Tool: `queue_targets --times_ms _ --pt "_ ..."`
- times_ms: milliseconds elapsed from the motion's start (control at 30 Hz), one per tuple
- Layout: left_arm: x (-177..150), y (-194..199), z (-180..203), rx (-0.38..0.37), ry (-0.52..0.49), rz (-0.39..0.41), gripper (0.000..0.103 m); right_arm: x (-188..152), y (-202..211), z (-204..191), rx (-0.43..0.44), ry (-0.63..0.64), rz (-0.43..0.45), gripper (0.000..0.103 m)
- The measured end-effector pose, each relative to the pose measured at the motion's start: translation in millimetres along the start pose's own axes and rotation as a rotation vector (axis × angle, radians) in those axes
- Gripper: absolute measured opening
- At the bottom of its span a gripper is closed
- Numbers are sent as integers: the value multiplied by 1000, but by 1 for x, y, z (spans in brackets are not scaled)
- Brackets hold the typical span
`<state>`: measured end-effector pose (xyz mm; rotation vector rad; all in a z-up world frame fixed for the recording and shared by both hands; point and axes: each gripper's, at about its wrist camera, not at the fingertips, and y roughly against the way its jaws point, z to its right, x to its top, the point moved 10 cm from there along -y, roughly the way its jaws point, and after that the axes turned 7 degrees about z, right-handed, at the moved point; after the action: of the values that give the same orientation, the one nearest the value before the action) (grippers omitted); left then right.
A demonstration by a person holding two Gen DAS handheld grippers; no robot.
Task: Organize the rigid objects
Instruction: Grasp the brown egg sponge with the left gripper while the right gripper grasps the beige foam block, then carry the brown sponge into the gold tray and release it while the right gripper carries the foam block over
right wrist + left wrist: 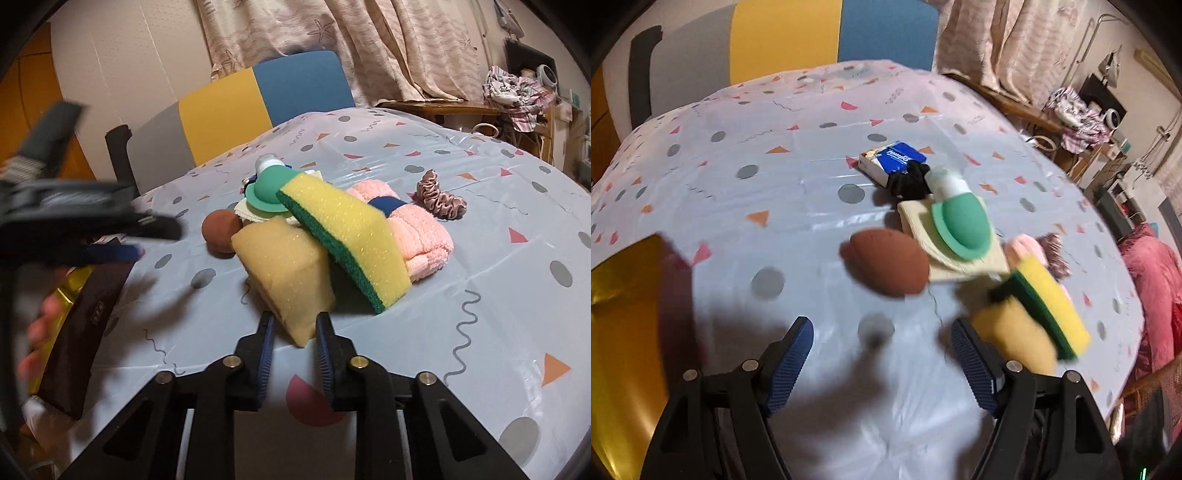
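Observation:
My right gripper is shut on the near corner of a tan sponge, whose corner sits pinched between the blue pads. A yellow-and-green scouring sponge leans on top of it. Behind them lie a green dome-shaped piece, a brown ball and a pink towel. My left gripper hovers open over bare tablecloth, nothing between its fingers; the brown ball lies just ahead of it and the tan sponge to its right. A blue tissue pack lies farther back.
A dark brown pouch and a gold box lie at the table's left edge, near a person's fingers. A mauve scrunchie sits behind the towel. A grey, yellow and blue chair stands at the far side.

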<state>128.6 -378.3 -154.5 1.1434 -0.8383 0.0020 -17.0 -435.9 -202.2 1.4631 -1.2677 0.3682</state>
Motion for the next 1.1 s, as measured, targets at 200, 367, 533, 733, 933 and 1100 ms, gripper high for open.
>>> queue_targets --times_ms 200,367,533,733,933,1100 --pt "25 -40 1 66 -70 36 86 3 0 -6 1 60 20 44" --pt "36 -58 3 71 -117 41 91 21 -9 -1 -14 28 25 66" --pt "34 -74 4 62 -143 8 75 33 -29 -5 15 11 -13 48" --pt "29 -72 1 -68 -28 10 51 30 -30 -13 30 26 -6 44" --pt "19 -54 -6 -64 -35 31 45 22 -12 -20 47 17 3 44" --pt "6 -27 -18 -76 25 55 45 11 4 -35 97 -12 -9 44"
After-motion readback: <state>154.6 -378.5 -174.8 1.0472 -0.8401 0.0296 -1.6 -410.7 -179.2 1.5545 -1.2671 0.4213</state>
